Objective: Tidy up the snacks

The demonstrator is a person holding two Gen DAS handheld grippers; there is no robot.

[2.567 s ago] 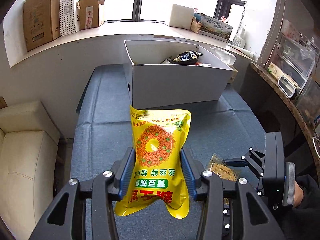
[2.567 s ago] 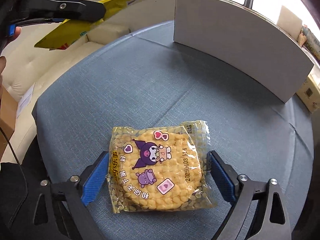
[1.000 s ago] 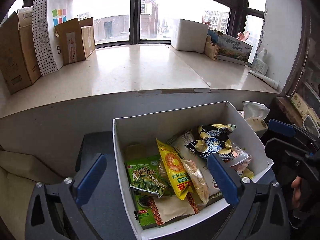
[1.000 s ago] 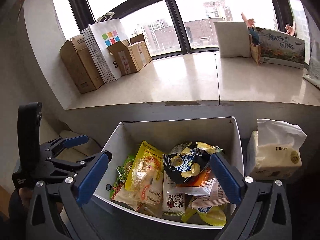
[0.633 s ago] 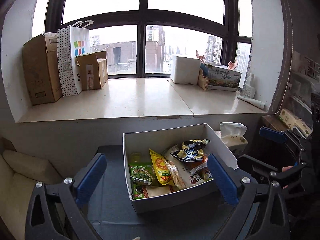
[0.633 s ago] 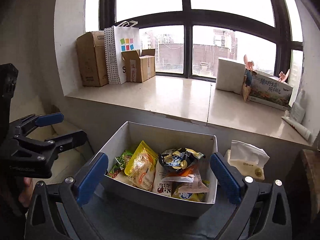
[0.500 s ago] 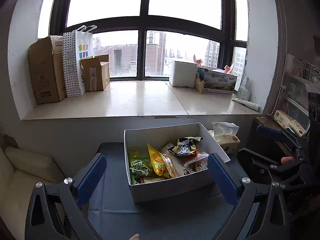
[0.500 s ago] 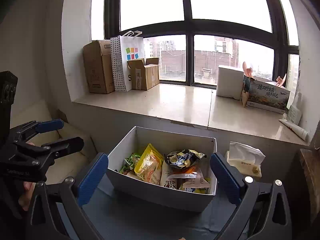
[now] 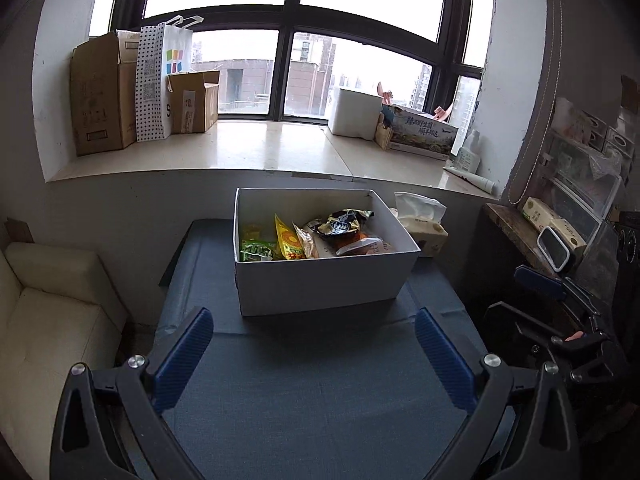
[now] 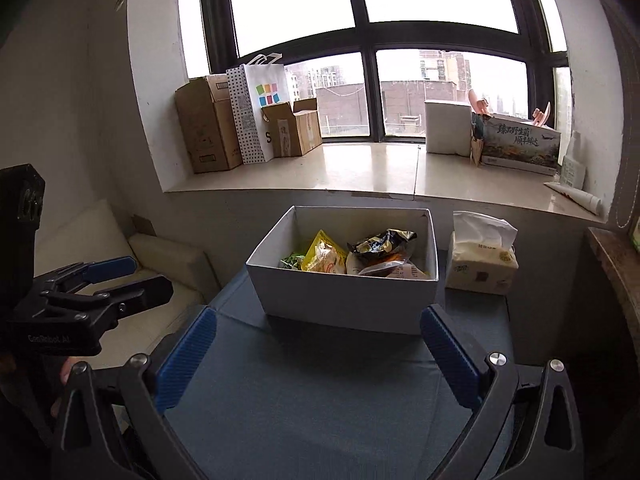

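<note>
A white box (image 9: 324, 280) stands at the far end of the blue table (image 9: 312, 392) and holds several snack packets: a yellow bag (image 9: 287, 240), a green packet (image 9: 256, 250) and a dark crumpled bag (image 9: 344, 222). The box also shows in the right wrist view (image 10: 344, 300), with the yellow bag (image 10: 324, 256) and the dark bag (image 10: 380, 244) inside. My left gripper (image 9: 314, 356) is open and empty, held back from the box above the table. My right gripper (image 10: 320, 354) is open and empty too. The left gripper also shows at the left of the right wrist view (image 10: 96, 280).
A tissue pack (image 10: 480, 264) stands right of the box. A cream sofa (image 9: 48, 312) is left of the table. The windowsill (image 9: 248, 152) behind carries cardboard boxes (image 9: 104, 92), a paper bag and cartons. A cluttered shelf (image 9: 560, 220) is at the right.
Both grippers let their snacks go into the box and have pulled back and away from it. The box now looks smaller and farther, with more of the table in view.
</note>
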